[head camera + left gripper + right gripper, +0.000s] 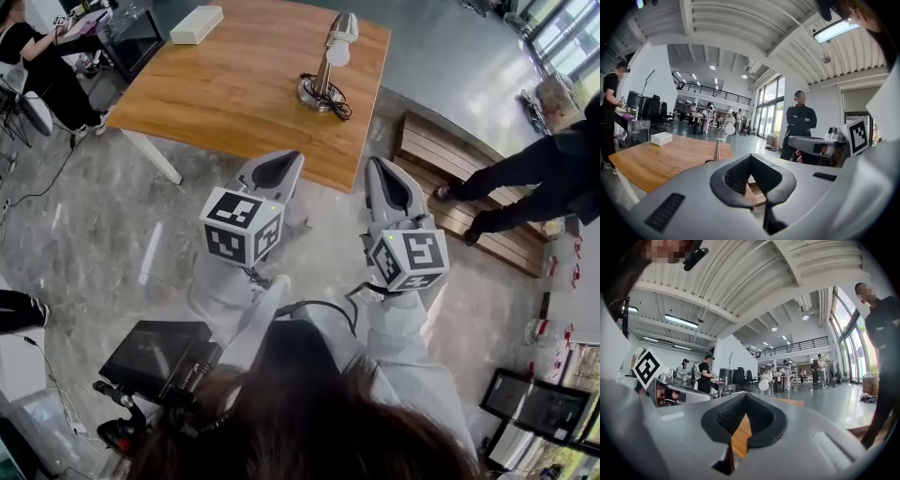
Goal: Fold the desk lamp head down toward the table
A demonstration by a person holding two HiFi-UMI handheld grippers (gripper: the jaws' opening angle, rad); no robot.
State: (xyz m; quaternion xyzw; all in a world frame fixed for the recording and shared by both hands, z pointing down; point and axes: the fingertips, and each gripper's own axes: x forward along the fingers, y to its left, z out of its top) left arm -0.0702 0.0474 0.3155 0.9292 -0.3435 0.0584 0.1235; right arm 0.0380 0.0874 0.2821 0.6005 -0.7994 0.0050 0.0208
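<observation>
A silver desk lamp (328, 67) stands upright near the right edge of a wooden table (225, 94), its head (341, 36) raised and a black cord (339, 101) coiled at its round base. Both grippers hover over the floor short of the table's near edge, well apart from the lamp. My left gripper (278, 161) is shut and empty. My right gripper (389, 173) is shut and empty too. The left gripper view shows the lamp (723, 136) ahead beyond the closed jaws. In the right gripper view the lamp head (765, 380) shows ahead, left of centre.
A white box (197, 25) lies at the table's far left. A wooden bench (464, 169) sits right of the table, and a person in black (534, 178) stands on it. Another person (37, 56) sits at the far left. Black equipment (155, 356) stands on the floor by my left side.
</observation>
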